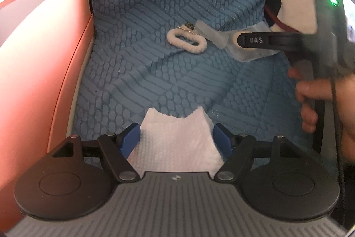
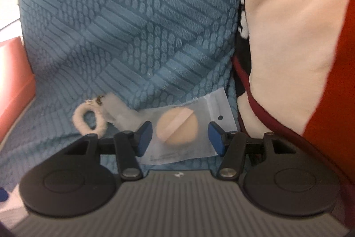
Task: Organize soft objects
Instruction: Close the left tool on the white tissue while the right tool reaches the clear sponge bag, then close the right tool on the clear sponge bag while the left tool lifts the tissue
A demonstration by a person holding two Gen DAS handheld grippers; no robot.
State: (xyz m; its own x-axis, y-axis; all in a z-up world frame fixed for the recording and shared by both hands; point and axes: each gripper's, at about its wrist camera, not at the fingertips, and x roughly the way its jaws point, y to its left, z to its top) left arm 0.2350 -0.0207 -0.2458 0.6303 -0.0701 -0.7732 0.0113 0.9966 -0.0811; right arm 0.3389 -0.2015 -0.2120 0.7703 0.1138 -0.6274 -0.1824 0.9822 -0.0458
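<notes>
Your left tongs point(image 1: 176, 140) stand released around a white tissue point(image 1: 175, 143) at lower centre; your right tongs point(image 2: 180, 137) gape around a bagged puff point(image 2: 176, 127) on the blue cover point(image 2: 124, 37).

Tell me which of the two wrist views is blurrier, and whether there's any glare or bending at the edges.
Right wrist view is softer: the fluffy white loop and the cream plush smear, while the bagged round puff stays readable. Left wrist view is sharper on the blue cover and white paper towel; its green light flares. Both bend at the edges.
</notes>
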